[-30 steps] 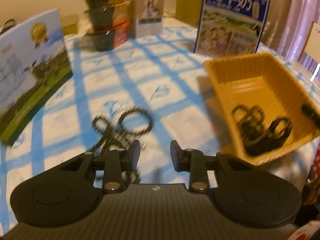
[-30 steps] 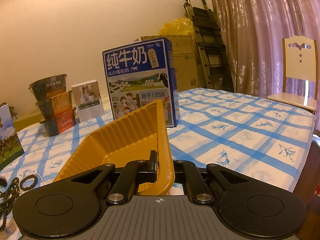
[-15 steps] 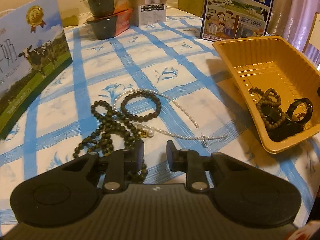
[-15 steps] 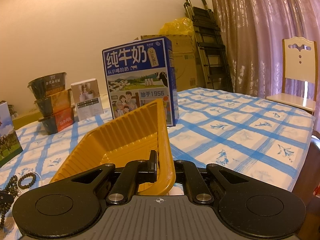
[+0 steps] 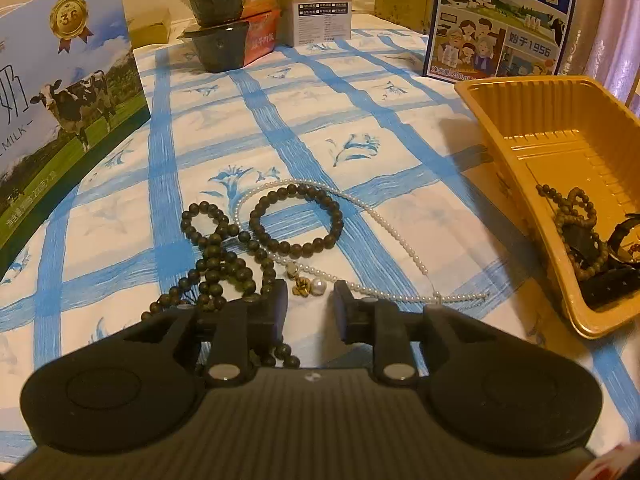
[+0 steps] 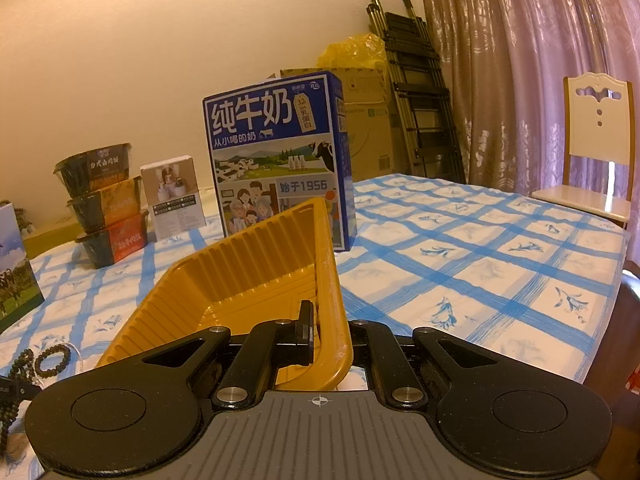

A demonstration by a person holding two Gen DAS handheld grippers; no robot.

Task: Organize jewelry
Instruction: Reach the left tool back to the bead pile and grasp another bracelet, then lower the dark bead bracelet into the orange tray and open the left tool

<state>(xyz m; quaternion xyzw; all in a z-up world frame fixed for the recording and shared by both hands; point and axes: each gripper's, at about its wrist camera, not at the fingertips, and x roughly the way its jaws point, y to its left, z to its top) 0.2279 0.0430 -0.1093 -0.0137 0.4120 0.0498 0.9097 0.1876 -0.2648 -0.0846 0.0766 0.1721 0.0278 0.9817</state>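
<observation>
Black plastic tongs, the left gripper (image 5: 308, 300), are pointing steeply down at the table, its jaws parted and gripping nothing. They have just been narrowing, with only a small gold charm and one large pearl lying on the cloth in the gap ahead. That narrowed gap suggests it is lining up to pinch the pearl necklace (image 5: 384, 232) by its pendant end. Across the table, the right gripper (image 6: 332, 344) is clenching the near wall of the yellow tray (image 6: 256, 276), one finger inside and one outside. Judging by this, it is steadying and tilting the tray so pieces can be dropped in.

On the blue-checked tablecloth (image 5: 328, 112), just beyond the left fingertips, the loose jewelry is lying in a small heap. A thin strand of tiny white pearls is looping wide. A dark bead bracelet (image 5: 296, 220) is lying across it as a closed ring. A longer string of dark beads (image 5: 216, 256) is tangling beside the left finger. Inside the tray (image 5: 520, 152), at its low end, brown beads and a dark strap-like piece are already resting.
</observation>
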